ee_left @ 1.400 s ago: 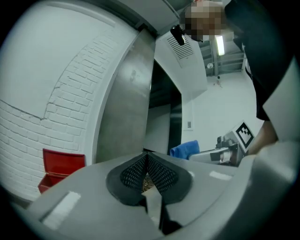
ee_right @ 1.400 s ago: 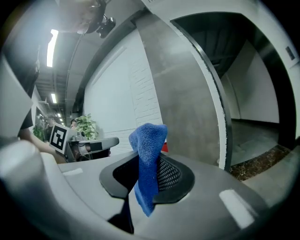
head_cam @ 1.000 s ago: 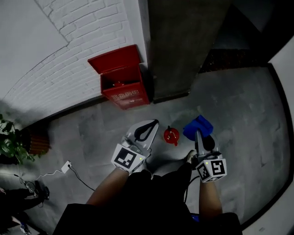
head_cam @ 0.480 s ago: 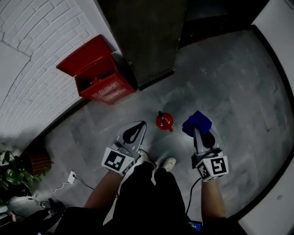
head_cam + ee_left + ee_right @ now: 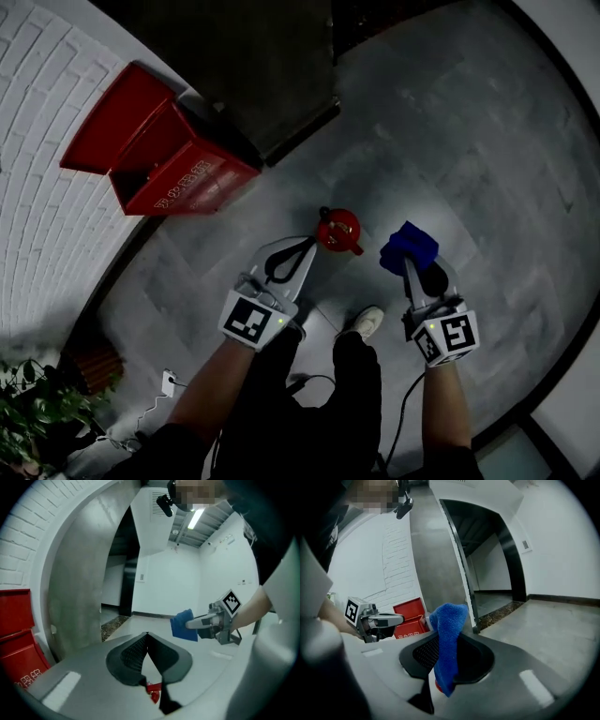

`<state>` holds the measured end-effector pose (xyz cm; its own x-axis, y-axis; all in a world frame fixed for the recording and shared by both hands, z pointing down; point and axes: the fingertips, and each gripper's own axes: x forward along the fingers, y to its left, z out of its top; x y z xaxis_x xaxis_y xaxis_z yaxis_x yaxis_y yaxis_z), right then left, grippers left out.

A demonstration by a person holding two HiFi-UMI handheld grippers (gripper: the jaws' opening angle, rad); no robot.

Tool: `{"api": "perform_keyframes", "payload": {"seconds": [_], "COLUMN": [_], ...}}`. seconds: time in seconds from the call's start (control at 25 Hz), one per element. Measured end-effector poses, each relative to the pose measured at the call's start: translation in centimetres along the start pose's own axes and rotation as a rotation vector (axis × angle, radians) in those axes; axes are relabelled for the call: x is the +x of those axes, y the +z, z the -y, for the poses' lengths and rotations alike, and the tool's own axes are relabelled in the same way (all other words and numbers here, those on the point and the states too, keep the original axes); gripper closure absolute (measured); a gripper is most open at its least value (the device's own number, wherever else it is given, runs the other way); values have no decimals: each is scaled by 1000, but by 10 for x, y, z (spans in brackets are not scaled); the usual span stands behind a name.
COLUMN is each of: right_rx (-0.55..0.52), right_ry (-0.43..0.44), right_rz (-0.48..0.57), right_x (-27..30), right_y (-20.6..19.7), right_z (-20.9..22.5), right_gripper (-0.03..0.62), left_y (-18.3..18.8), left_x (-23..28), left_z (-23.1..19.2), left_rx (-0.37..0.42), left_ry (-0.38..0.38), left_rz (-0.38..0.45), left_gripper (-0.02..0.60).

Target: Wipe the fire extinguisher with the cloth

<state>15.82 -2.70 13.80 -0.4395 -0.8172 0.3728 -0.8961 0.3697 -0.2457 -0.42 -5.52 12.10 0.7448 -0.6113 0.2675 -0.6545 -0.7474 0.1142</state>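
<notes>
Wiping not yet begun
Right gripper (image 5: 407, 264) clamps the blue cloth (image 5: 408, 246); left gripper (image 5: 307, 247) closed, empty; both near the fire extinguisher (image 5: 338, 230), seemingly untouched

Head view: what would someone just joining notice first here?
The red fire extinguisher standing on the grey floor between the two grippers draws the eye first. Just right of it, the blue cloth is clamped in the right gripper, while the shut, empty left gripper points at the extinguisher from the left. An open red box sits by the white brick wall at upper left.
</notes>
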Motion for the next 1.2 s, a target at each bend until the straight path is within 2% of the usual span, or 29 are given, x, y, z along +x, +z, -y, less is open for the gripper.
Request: {"api": "perform_keyframes", "payload": {"seconds": [0.12, 0.2, 0.48, 0.6, 0.68, 0.84, 0.92, 1.0, 1.12, 1.2], "right_rx": [-1, -23, -235, -361, -462, -681, -787, -852, -891, -903], "right_ry": [10, 47, 221, 324, 385, 422, 443, 479, 559, 582], "right_rz": [23, 42, 120, 161, 182, 206, 183, 110, -2, -65], "right_x": [19, 32, 84, 104, 111, 124, 132, 137, 146, 157], "right_y": [-27, -45, -94, -108, -117, -121, -120, -119, -113, -114], "right_z": [6, 9, 33, 30, 22, 10, -5, -22, -46, -54], "right_gripper": [522, 522, 522, 522, 522, 522, 522, 522, 522, 522], "left_y": [-25, -45, -110, -141, -163, -193, -203, -214, -223, -223], "left_x": [14, 24, 60, 73, 76, 76, 77, 80, 80, 80], "left_z": [-12, -15, -34, -53, -67, -93, -96, -94, -90, -88], "left_rx": [22, 56, 163, 165, 170, 48, 50, 67, 81, 131], "left_ry": [-43, -74, -127, -124, -95, -44, -31, -38, -72, -83], "left_rz": [20, 39, 196, 258, 271, 343, 332, 294, 263, 265], "left_gripper": [580, 580, 580, 580, 580, 581, 581, 580, 581, 580]}}
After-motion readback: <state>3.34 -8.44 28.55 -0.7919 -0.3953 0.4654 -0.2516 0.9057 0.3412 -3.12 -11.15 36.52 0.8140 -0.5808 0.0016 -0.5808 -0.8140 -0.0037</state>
